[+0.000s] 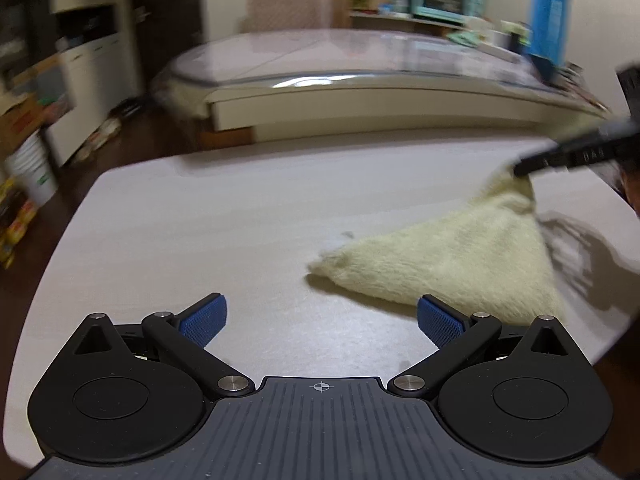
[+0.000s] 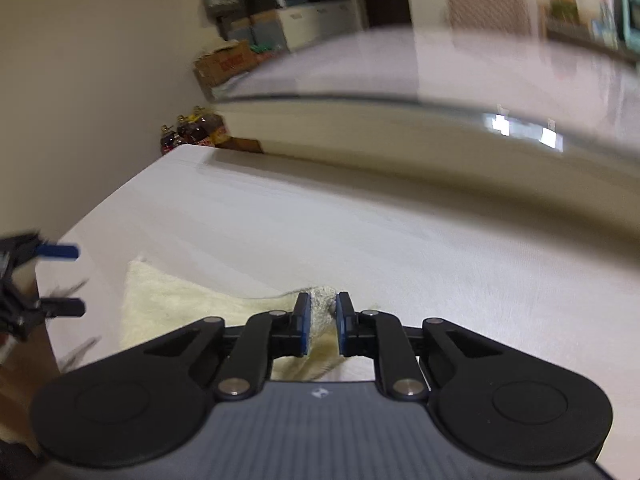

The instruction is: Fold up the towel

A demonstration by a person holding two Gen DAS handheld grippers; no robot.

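The right gripper pinches one corner of the pale yellow towel, lifted near the table's right edge, so next the left gripper (fingers wide, empty) likely must catch another corner.

I can make out very little lettering from here. On the dark finger of the right gripper, as my left wrist camera sees it, there are pale raised characters that look like "DA9" or "DAG"; blur keeps me from settling which. On the grey ribbed body of the left gripper sits a small white crosshair sign, and the same spot on the right gripper's body carries a small white mark I cannot resolve. The cardboard box by the far wall bears red print, too smeared to read. Nothing else is legible to me
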